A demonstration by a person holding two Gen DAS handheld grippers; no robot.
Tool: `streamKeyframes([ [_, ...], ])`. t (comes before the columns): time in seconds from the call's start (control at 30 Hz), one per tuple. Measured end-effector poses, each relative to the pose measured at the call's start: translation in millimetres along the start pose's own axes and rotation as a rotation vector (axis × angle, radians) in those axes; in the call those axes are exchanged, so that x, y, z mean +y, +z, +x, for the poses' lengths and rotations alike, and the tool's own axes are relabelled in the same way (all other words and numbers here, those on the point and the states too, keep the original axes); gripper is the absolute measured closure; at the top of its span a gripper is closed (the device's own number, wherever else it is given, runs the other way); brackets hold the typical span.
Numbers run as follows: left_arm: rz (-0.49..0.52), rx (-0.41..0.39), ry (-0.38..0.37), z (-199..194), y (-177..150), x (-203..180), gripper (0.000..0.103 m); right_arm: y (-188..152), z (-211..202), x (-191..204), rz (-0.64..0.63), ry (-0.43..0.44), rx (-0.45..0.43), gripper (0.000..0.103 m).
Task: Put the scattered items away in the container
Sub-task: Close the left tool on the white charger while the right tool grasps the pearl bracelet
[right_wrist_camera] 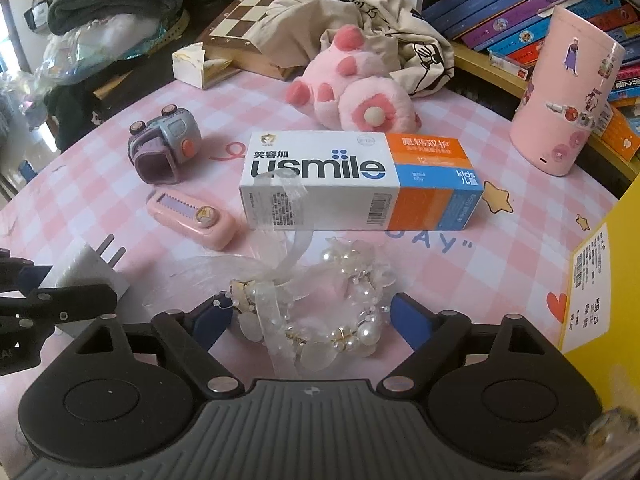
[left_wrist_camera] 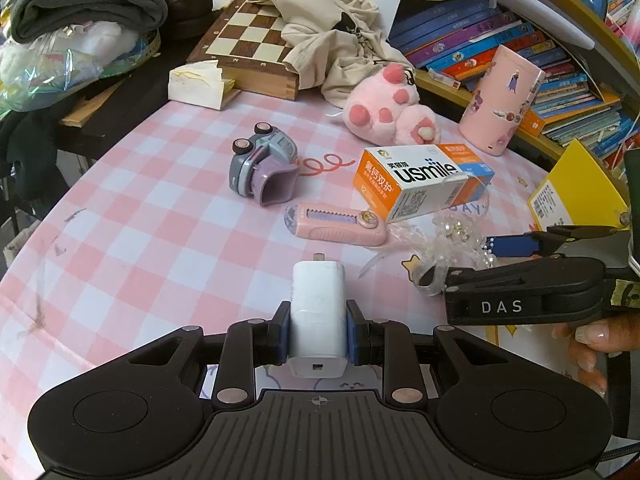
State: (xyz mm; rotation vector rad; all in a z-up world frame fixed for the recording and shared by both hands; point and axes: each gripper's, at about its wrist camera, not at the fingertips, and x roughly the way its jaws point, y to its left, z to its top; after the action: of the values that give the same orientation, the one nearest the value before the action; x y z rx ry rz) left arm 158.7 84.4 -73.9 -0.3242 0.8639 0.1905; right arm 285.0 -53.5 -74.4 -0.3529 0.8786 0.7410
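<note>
Our left tongs (left_wrist_camera: 318, 330) are clamped on the white charger (left_wrist_camera: 318, 312), low over the pink-checked bench (left_wrist_camera: 140, 220). Our right tongs (right_wrist_camera: 312, 320) stand apart around the pearl bracelet (right_wrist_camera: 320, 304), pads not pressing. The toothpaste box (right_wrist_camera: 356, 180) lies just beyond; the yellow container (right_wrist_camera: 596, 280) sits right.

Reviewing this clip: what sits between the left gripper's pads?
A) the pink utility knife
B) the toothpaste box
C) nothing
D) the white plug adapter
D: the left gripper has its blue pads pressed on both sides of the white plug adapter, whose prongs point away from the camera.
</note>
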Motion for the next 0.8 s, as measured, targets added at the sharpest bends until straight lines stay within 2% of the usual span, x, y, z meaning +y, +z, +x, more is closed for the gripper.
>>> streamKeyframes([
  [0.2, -0.053, 0.014, -0.033, -3.4, -0.2, 2.7, 0.078, -0.5, -6.8, -0.1, 0.001, 0.004, -0.004, 0.037],
  [0.47, -0.08, -0.013, -0.085, -21.1, -1.3, -0.4, 0.078, -8.0, -36.4, -0.8, 0.047, 0.021, -0.024, 0.037],
  [0.8, -0.065, -0.046, -0.128, -45.2, -5.6, -0.4, 0.078, -20.0, -72.5, 10.5, 0.087, 0.021, -0.061, 0.038],
])
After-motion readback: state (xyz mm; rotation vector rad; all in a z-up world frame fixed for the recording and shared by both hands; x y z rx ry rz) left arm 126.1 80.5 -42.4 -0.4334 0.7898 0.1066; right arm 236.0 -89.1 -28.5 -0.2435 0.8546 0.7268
